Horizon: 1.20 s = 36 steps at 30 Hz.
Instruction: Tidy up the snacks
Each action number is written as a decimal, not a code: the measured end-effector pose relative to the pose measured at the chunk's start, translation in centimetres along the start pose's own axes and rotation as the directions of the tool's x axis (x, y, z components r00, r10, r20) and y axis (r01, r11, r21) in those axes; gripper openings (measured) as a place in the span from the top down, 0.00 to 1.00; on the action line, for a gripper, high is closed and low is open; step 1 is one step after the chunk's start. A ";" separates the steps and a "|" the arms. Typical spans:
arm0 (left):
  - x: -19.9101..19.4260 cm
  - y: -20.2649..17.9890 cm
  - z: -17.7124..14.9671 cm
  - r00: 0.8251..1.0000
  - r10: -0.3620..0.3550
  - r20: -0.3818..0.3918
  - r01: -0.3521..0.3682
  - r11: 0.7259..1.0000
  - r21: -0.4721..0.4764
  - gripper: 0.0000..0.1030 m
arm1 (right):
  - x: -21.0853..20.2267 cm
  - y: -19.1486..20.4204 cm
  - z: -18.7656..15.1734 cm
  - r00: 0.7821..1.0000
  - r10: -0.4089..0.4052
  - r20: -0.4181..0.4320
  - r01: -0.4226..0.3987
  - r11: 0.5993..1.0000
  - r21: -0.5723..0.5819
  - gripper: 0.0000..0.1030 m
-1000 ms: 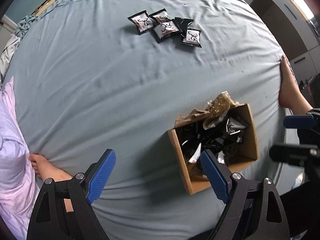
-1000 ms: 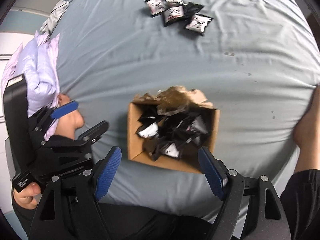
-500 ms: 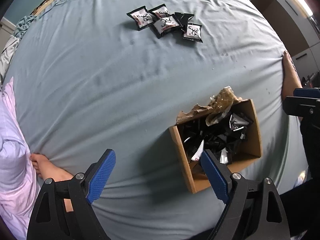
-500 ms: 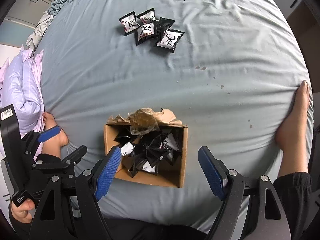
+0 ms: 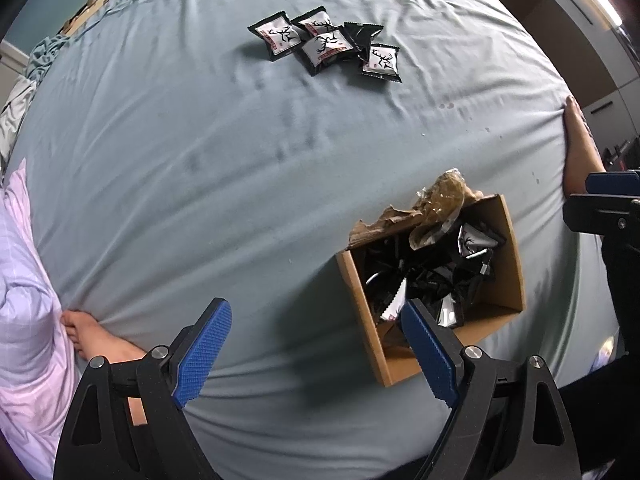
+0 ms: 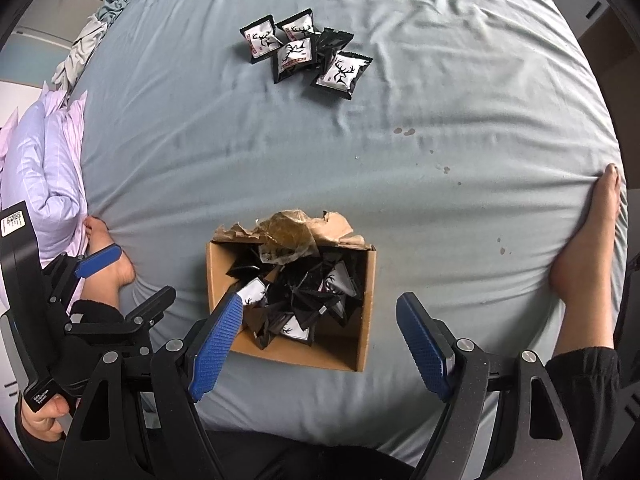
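An open cardboard box [image 5: 508, 248] [image 6: 370, 304] holds several black-and-white snack packets [image 6: 308, 288] and crumpled brown wrapping [image 6: 288, 232]. It stands on a blue-grey bed sheet [image 5: 200, 140]. A cluster of loose deer-print snack packets [image 5: 326, 46] [image 6: 300, 54] lies far up the bed. My left gripper [image 5: 316, 346] is open and empty, hovering just left of the box; it also shows in the right wrist view [image 6: 132, 280]. My right gripper [image 6: 320, 338] is open and empty above the box's near side; its blue finger shows in the left wrist view [image 5: 612, 180].
The person's bare feet press on the sheet at the left [image 5: 96, 340] [image 6: 108, 252] and right [image 5: 580, 148] [image 6: 588, 240]. A lilac striped pillow [image 6: 40, 160] lies at the left. Dark cabinets [image 5: 580, 40] stand beyond the bed's right side.
My right gripper has moved back and up, so the box sits lower and central between its fingers and the loose packets look nearer. The left gripper shifted slightly; the box has not moved.
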<state>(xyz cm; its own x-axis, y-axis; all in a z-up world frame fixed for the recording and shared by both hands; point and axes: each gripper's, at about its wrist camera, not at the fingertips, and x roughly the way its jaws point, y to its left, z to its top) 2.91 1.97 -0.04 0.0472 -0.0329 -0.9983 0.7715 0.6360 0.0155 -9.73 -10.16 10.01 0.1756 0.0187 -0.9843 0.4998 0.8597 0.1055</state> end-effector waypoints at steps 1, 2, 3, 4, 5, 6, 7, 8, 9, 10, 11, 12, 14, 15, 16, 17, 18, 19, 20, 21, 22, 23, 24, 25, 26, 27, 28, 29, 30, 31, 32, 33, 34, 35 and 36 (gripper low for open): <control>0.0 0.0 0.0 1.000 -0.001 0.001 0.001 1.000 0.001 0.14 | 0.0 -0.1 0.0 1.000 0.001 0.000 -0.001 1.000 0.002 0.24; 0.1 0.0 0.0 1.000 -0.001 0.001 0.001 1.000 0.004 0.14 | 0.1 -0.1 0.0 1.000 0.002 -0.001 -0.002 1.000 0.005 0.24; 0.1 -0.1 0.0 1.000 -0.001 0.001 0.001 1.000 0.007 0.14 | 0.1 -0.1 0.1 1.000 0.003 -0.003 -0.003 1.000 0.008 0.24; 0.2 -0.2 0.0 1.000 0.000 0.001 0.000 1.000 0.008 0.14 | 0.2 -0.2 0.1 1.000 0.004 -0.005 -0.004 1.000 0.011 0.24; 0.2 -0.2 0.0 1.000 -0.001 0.001 0.001 1.000 0.008 0.14 | 0.3 -0.3 0.1 1.000 0.005 -0.008 -0.004 1.000 0.015 0.24; 0.2 -0.3 0.0 1.000 -0.003 0.001 0.003 1.000 0.009 0.14 | 0.4 -0.3 0.2 1.000 0.006 -0.010 -0.006 1.000 0.018 0.24; 0.2 -0.3 0.0 1.000 -0.004 0.000 0.004 1.000 0.009 0.14 | 0.5 -0.4 0.2 1.000 0.007 -0.013 -0.007 1.000 0.019 0.24; 0.2 -0.3 0.0 1.000 -0.005 0.000 0.005 1.000 0.009 0.14 | 0.5 -0.4 0.3 1.000 0.008 -0.015 -0.008 1.000 0.020 0.24; 0.2 -0.3 0.1 1.000 -0.006 0.001 0.006 1.000 0.011 0.14 | 0.6 -0.4 0.3 1.000 0.010 -0.017 -0.010 1.000 0.021 0.24; 0.1 -0.3 0.1 1.000 -0.006 0.002 0.006 1.000 0.012 0.14 | 0.7 -0.4 0.3 1.000 0.011 -0.019 -0.011 1.000 0.021 0.24; 0.1 -0.3 0.1 1.000 -0.006 0.003 0.006 1.000 0.013 0.14 | 0.8 -0.3 0.4 1.000 0.011 -0.020 -0.011 1.000 0.021 0.24; 0.1 -0.4 0.1 1.000 -0.006 0.003 0.006 1.000 0.013 0.14 | 0.8 -0.3 0.4 1.000 0.011 -0.019 -0.010 1.000 0.018 0.24; 0.0 -0.3 0.1 1.000 -0.007 0.002 0.007 1.000 0.012 0.14 | 0.9 -0.2 0.4 1.000 0.011 -0.018 -0.011 1.000 0.014 0.24; 0.0 -0.3 0.1 1.000 -0.007 0.001 0.007 1.000 0.012 0.14 | 0.9 -0.2 0.4 1.000 0.010 -0.018 -0.010 1.000 0.012 0.24; 0.0 -0.3 0.1 1.000 -0.005 0.002 0.005 1.000 0.013 0.14 | 0.9 -0.2 0.4 1.000 0.009 -0.017 -0.009 1.000 0.012 0.24; 0.0 -0.3 0.1 1.000 -0.005 0.002 0.005 1.000 0.012 0.14 | 0.9 -0.2 0.4 1.000 0.009 -0.015 -0.008 1.000 0.013 0.24; 0.0 -0.3 0.0 1.000 -0.005 0.002 0.005 1.000 0.012 0.14 | 0.9 -0.2 0.4 1.000 0.008 -0.014 -0.008 1.000 0.014 0.24; 0.0 -0.3 0.0 1.000 -0.005 0.001 0.005 1.000 0.012 0.14 | 0.8 -0.2 0.3 1.000 0.008 -0.012 -0.008 1.000 0.015 0.24; 0.1 -0.3 0.0 1.000 -0.005 0.000 0.005 1.000 0.012 0.14 | 0.8 -0.3 0.3 1.000 0.008 -0.011 -0.008 1.000 0.017 0.24; 0.1 -0.3 0.0 1.000 -0.004 0.000 0.004 1.000 0.013 0.14 | 0.8 -0.3 0.4 1.000 0.007 -0.009 -0.007 1.000 0.019 0.24; 0.1 -0.3 -0.1 1.000 -0.003 -0.001 0.003 1.000 0.012 0.14 | 0.9 -0.4 0.5 1.000 0.004 -0.007 -0.004 1.000 0.021 0.24; 0.1 -0.2 -0.1 1.000 -0.003 -0.001 0.003 1.000 0.009 0.14 | 1.0 -0.5 0.7 1.000 -0.002 -0.004 0.003 1.000 0.023 0.24; 0.1 -0.2 -0.1 1.000 -0.007 -0.002 0.007 1.000 0.007 0.14 | 1.1 -0.6 0.8 1.000 -0.010 -0.001 0.010 1.000 0.025 0.24; 0.1 -0.1 -0.1 1.000 -0.012 -0.003 0.012 1.000 0.003 0.14 | 1.2 -0.7 1.1 1.000 -0.017 0.002 0.017 1.000 0.026 0.24; 0.1 0.0 -0.1 1.000 -0.017 -0.003 0.017 1.000 0.001 0.14 | 1.4 -0.9 1.4 1.000 -0.029 0.010 0.029 0.999 0.028 0.24; 0.0 0.0 0.0 1.000 -0.020 -0.002 0.020 1.000 -0.001 0.14 | 1.5 -1.0 1.6 0.999 -0.038 0.019 0.038 0.999 0.031 0.24; -0.1 0.1 0.0 1.000 -0.023 0.000 0.023 1.000 -0.003 0.14 | 1.5 -1.2 1.9 0.998 -0.052 0.041 0.051 0.998 0.034 0.24; -0.2 0.2 0.1 1.000 -0.025 0.004 0.025 1.000 -0.005 0.14 | 1.4 -1.6 2.3 0.995 -0.067 0.074 0.065 0.997 0.035 0.24; -0.3 0.3 0.2 1.000 -0.027 0.008 0.027 1.000 -0.007 0.14 | 1.3 -1.7 2.5 0.991 -0.082 0.103 0.079 0.996 0.034 0.24; -0.4 0.4 0.3 0.999 -0.028 0.015 0.028 1.000 -0.009 0.14 | 1.2 -1.9 2.8 0.988 -0.095 0.122 0.092 0.995 0.032 0.24; -0.5 0.5 0.4 0.999 -0.029 0.020 0.029 1.000 -0.011 0.14 | 1.2 -2.0 3.0 0.984 -0.110 0.138 0.107 0.994 0.029 0.24; -0.6 0.6 0.5 0.999 -0.032 0.024 0.033 0.999 -0.014 0.14 | 1.2 -2.2 3.3 0.981 -0.122 0.149 0.119 0.993 0.024 0.24; -0.7 0.8 0.6 0.999 -0.038 0.029 0.038 0.999 -0.016 0.14 | 1.2 -2.3 3.8 0.979 -0.125 0.161 0.124 0.992 0.011 0.24; -0.6 0.9 0.7 0.999 -0.043 0.030 0.044 0.999 -0.018 0.14 | 1.3 -2.3 4.0 0.977 -0.126 0.174 0.129 0.992 -0.005 0.24; -0.5 1.1 0.8 0.998 -0.048 0.030 0.049 0.999 -0.021 0.14 | 1.3 -2.4 4.4 0.970 -0.145 0.194 0.152 0.988 -0.022 0.24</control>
<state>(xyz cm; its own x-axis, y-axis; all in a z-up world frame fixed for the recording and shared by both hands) 4.24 2.06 0.56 0.0290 -0.0864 -0.9958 0.7595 0.6496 -0.0342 -6.98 -14.40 9.07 0.2625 -0.2053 -0.9428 0.5016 0.8638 -0.0484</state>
